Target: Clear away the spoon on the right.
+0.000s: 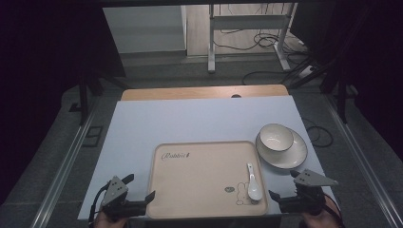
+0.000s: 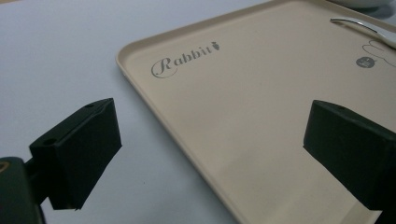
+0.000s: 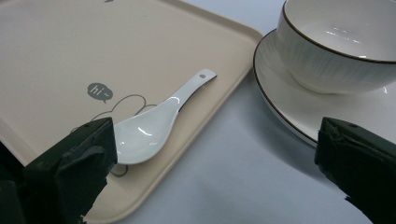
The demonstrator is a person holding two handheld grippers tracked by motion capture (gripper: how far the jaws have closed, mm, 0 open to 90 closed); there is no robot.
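A beige tray (image 1: 199,175) printed "Rabbit" lies near the table's front edge. A white ceramic spoon (image 1: 253,183) rests on its right side, bowl end toward me. Right of the tray, a white bowl (image 1: 276,137) with a dark rim stands on a matching plate (image 1: 294,156). My left gripper (image 1: 139,186) is open at the tray's front left corner, and the tray's (image 2: 261,107) left rim runs between its jaws. My right gripper (image 1: 285,185) is open at the front right corner. The spoon (image 3: 154,123) lies just ahead of its left jaw, the plate (image 3: 289,102) and bowl (image 3: 341,46) ahead of its right.
The table top (image 1: 190,121) is a pale sheet over a wooden board (image 1: 204,92) that shows along the far edge. Metal rails (image 1: 66,166) run down both sides. Beyond the table stand desk legs (image 1: 212,42) and loose cables (image 1: 266,42) on the floor.
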